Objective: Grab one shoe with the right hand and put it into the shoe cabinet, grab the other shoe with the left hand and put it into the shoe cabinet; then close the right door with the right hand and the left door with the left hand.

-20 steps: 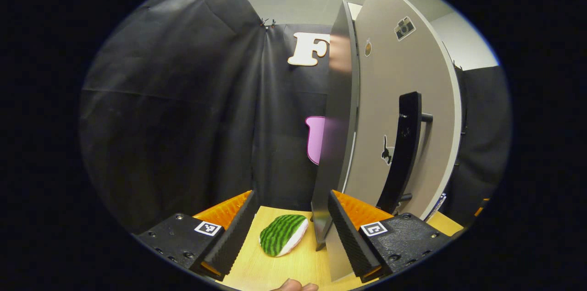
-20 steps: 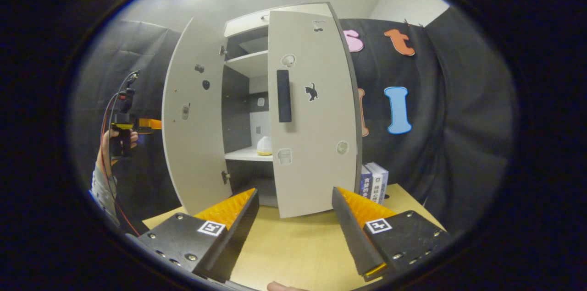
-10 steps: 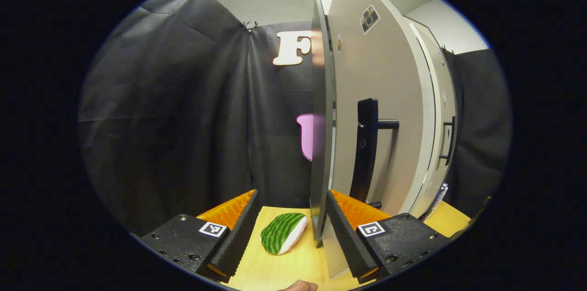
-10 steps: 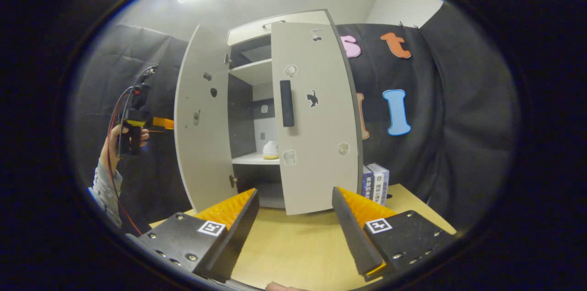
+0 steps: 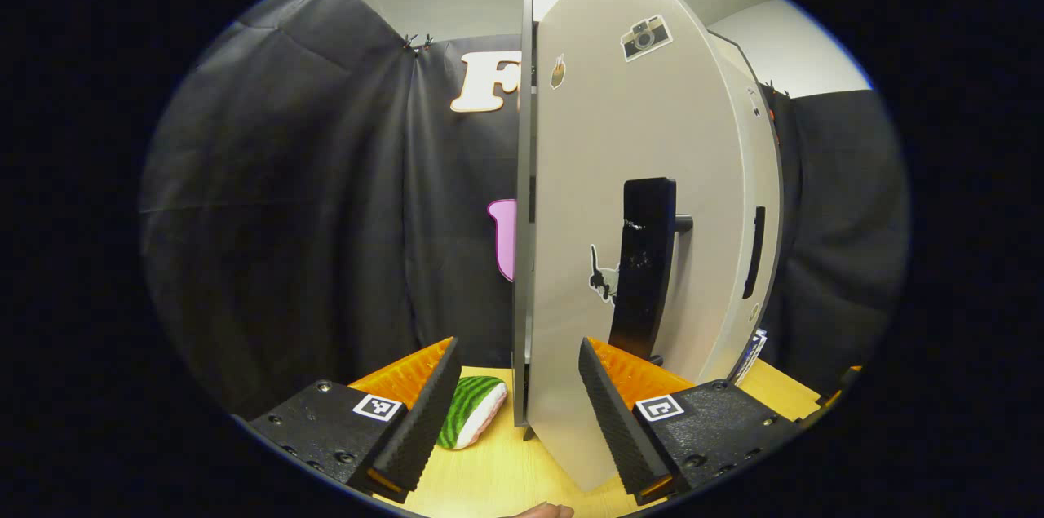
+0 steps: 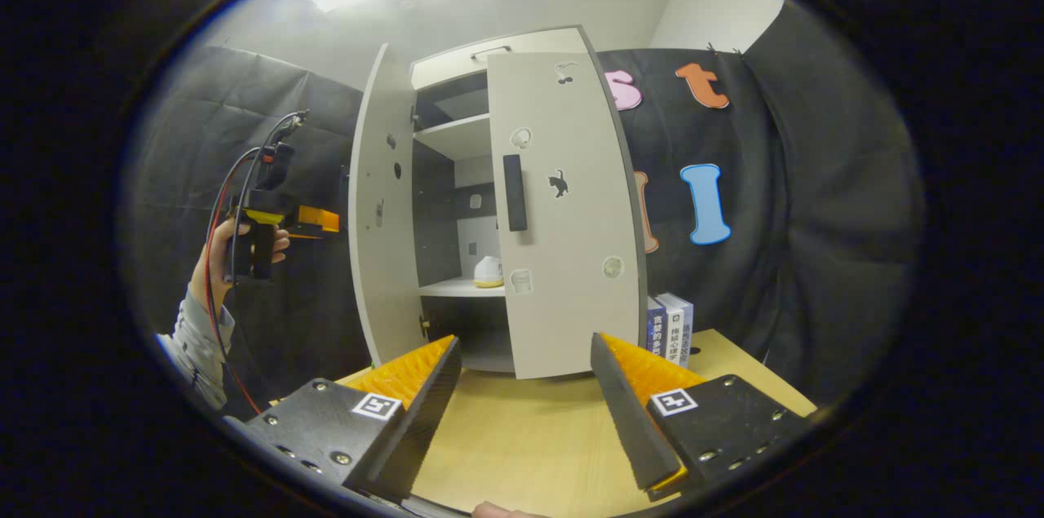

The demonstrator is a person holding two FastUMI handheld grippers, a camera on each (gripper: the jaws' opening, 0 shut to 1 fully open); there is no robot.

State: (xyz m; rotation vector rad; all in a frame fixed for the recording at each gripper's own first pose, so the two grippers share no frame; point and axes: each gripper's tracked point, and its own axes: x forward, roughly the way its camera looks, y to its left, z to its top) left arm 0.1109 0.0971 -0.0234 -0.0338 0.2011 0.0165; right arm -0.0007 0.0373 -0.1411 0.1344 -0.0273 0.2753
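left gripper view: the left gripper (image 5: 518, 404) has its fingers spread apart, nothing pinched, and the lower edge of the left door (image 5: 628, 200) stands in the gap between them, close to the right-hand finger; whether it touches that finger cannot be told. the door carries a dark upright handle (image 5: 644, 265), a cat sticker and a camera sticker. beyond it the right door (image 5: 754, 200) shows edge-on with its own dark handle. a green striped watermelon-slice toy (image 5: 471, 422) lies on the wooden table (image 5: 506, 477) just beside the left-hand finger, partly hidden behind it.

right gripper view: the right gripper (image 6: 522, 396) hangs over the table (image 6: 522, 444) with its fingers wide apart and empty, well short of the shoe cabinet (image 6: 489, 200). the right door (image 6: 567, 216) is pushed nearly to, the left door (image 6: 383, 208) stands partly swung out, and between them the shelves show. one pale shoe (image 6: 488, 272) sits on the middle shelf; the other cannot be made out. the left gripper (image 6: 314, 220), held by a hand (image 6: 236, 257), is just beside the outer face of the left door. a few books (image 6: 670, 326) stand against the cabinet's right side
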